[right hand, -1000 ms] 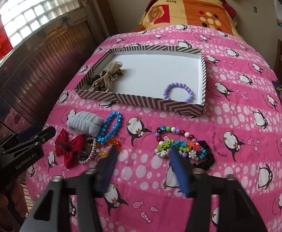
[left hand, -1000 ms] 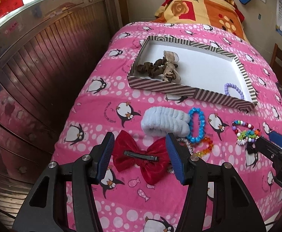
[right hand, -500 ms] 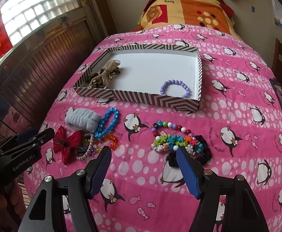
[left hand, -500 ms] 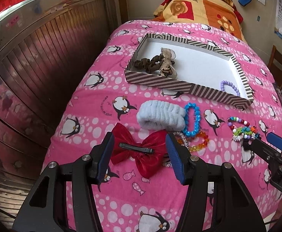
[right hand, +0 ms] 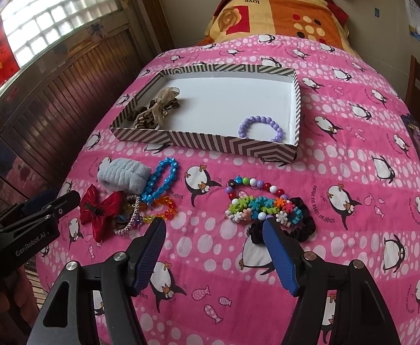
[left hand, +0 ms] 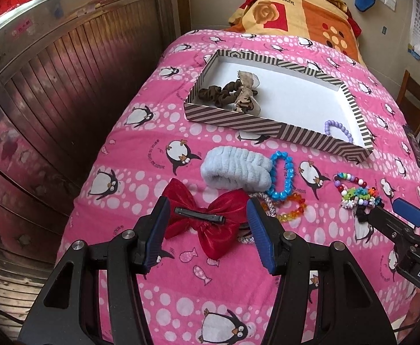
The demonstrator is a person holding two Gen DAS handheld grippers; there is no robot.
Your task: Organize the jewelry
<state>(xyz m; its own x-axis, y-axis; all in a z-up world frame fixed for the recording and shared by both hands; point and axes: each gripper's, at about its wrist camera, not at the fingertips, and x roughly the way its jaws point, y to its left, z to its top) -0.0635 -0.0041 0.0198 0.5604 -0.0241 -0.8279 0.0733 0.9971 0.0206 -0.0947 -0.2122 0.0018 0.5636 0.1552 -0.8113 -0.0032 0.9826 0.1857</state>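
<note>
The left hand-held gripper (left hand: 207,224) is hovering released, jaws spread either side of the red bow clip (left hand: 207,221) lying on the bed (left hand: 141,155), while the right hand-held gripper (right hand: 213,238) is hanging released over the colourful bead bracelets (right hand: 256,201) and black scrunchie (right hand: 302,224), near the striped tray (right hand: 204,141).

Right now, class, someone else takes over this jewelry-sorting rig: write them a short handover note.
Left claw: open, empty, poised over the red bow.
Right claw: open, empty, near the black scrunchie.
Done: brown scrunchie and purple bracelet lie in the striped box.
Left, all on the pink bedspread: bow, grey wristband, blue bracelet, orange bracelet, silver bracelet, the two colourful bead strings, black scrunchie.
</note>
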